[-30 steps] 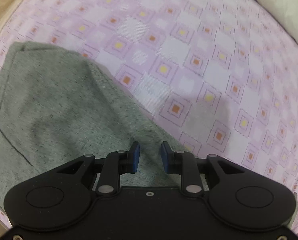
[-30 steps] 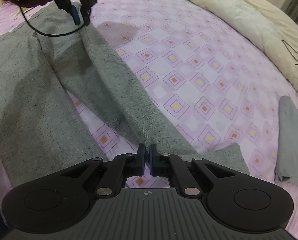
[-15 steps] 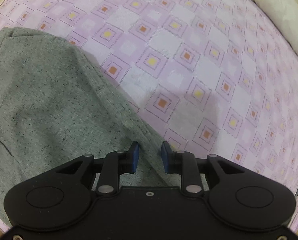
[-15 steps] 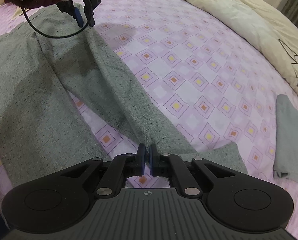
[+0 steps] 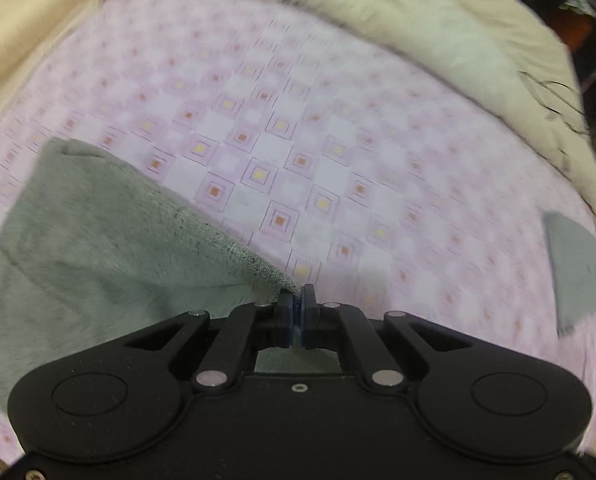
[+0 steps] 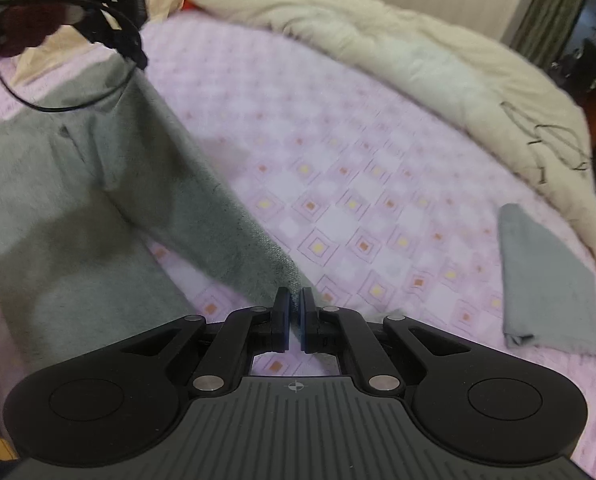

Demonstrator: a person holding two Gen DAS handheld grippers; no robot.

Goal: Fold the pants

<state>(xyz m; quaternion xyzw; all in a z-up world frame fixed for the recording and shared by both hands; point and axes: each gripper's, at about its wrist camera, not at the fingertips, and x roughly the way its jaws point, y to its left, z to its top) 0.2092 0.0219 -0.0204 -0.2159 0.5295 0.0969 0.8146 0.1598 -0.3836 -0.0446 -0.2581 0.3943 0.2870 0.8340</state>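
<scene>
We had both tools closed on the grey pants (image 6: 110,200), which lay across the left part of the pink checked bedsheet (image 6: 338,184). Our left gripper (image 5: 297,304) had its blue pads pressed together on a corner of the fabric edge, and from that pinch the cloth rose in a taut ridge running back to the left in the left wrist view. Our right gripper (image 6: 294,304) was pinched shut on the edge of the nearer pant leg, so that the leg stretched in a raised band from its pads up to the left gripper (image 6: 126,40), seen at the far top left of the right wrist view with a black cable (image 6: 58,104) looping below it. The other leg lay flat on the sheet at the left. To the right of the pants we saw a broad stretch of bare sheet. A folded grey cloth (image 6: 546,280) sat well apart near the right edge of the bed, just beside the cream duvet (image 6: 418,52) bunched along the far side. Both views were somewhat blurred.
</scene>
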